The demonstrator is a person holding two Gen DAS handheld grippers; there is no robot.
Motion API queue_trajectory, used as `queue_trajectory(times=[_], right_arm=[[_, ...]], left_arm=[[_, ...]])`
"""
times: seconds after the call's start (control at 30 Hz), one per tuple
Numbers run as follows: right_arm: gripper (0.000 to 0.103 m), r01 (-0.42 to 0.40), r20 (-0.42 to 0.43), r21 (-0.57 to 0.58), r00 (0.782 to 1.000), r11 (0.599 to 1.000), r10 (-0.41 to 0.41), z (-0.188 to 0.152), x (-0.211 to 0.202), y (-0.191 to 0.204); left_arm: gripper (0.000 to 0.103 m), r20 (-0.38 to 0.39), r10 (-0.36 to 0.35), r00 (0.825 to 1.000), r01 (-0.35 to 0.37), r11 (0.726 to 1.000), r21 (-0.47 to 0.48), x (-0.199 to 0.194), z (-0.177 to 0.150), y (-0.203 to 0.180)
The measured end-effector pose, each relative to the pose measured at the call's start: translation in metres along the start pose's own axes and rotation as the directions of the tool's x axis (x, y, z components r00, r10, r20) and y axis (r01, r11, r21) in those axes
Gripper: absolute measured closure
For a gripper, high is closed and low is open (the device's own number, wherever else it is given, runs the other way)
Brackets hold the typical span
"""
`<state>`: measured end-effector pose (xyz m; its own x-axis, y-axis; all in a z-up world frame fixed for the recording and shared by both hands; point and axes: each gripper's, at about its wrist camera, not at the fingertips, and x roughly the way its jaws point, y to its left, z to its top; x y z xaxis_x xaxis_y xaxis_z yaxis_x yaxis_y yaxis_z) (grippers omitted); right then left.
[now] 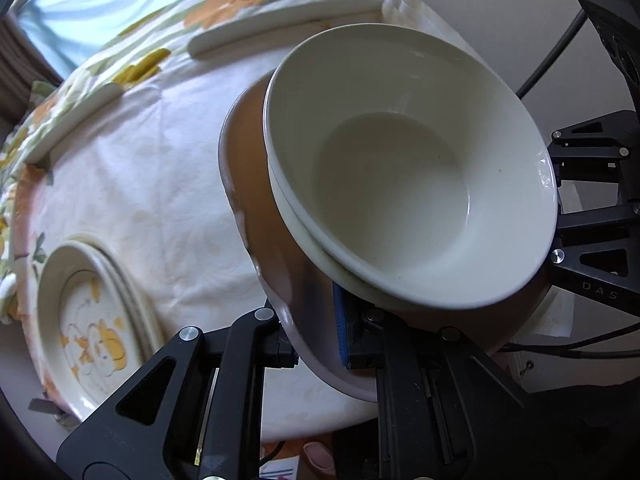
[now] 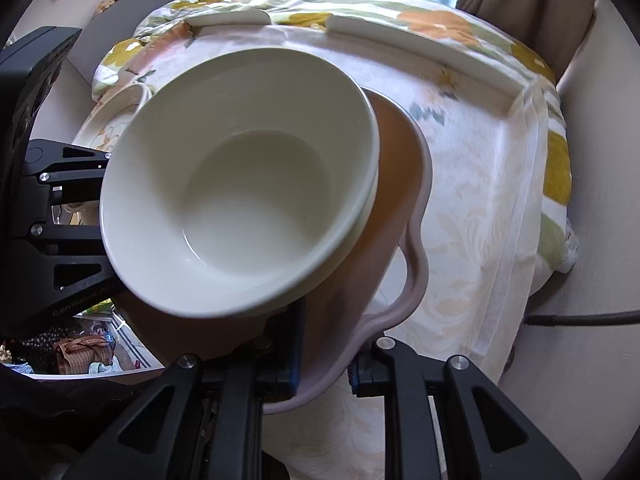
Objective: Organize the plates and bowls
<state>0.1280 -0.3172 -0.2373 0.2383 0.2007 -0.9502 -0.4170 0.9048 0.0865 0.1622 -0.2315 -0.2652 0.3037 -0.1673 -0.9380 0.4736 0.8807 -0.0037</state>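
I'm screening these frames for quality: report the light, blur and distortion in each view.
Left wrist view: daylight from the curtained window at upper left; strong fisheye bending of the table; small glare spots on the rim of the white bowl; patterned plate slightly soft. Right wrist view: window at top is blown out; the bowl's near rim looks smeared; dark vignette in the corners; the pink tray casts soft shadow.

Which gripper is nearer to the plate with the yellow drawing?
Left. The left gripper grips the tray's rim beside the plate; the right gripper grips the opposite rim, farther away.
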Motion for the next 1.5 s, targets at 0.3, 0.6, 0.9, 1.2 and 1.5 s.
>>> queue_trajectory(times=[0.3, 0.6, 0.9, 1.2, 1.5], right_arm=[[0.087, 0.027, 0.055, -0.068, 0.998, 0.997, -0.023, 0.041, -0.032, 0.061], [0.087, 0.020, 0.066, -0.043, 0.998, 0.999, -0.017, 0.087, -0.020, 0.139], [0.087, -0.006, 0.038, 0.004, 0.999, 1.000, 0.006, 0.113, 0.023, 0.199], [0.087, 0.012, 0.004, 0.026, 1.000, 1.000, -0.012, 0.119, 0.049, 0.220], [0.087, 0.014, 0.015, 0.080, 1.000, 0.997, -0.015, 0.115, 0.052, 0.216]], left_arm=[[0.092, 0.052, 0.028, 0.998, -0.027, 1.000, -0.011, -0.056, -0.018, 0.064], [0.092, 0.031, 0.035, 0.999, -0.036, 0.999, 0.016, -0.076, -0.050, 0.155], [0.092, -0.030, 0.032, 0.999, -0.031, 0.999, 0.037, -0.050, -0.081, 0.224], [0.092, -0.063, 0.002, 0.998, 0.000, 1.000, 0.029, -0.023, -0.098, 0.249], [0.092, -0.058, 0.002, 0.998, 0.000, 0.999, 0.037, -0.022, -0.096, 0.247]])
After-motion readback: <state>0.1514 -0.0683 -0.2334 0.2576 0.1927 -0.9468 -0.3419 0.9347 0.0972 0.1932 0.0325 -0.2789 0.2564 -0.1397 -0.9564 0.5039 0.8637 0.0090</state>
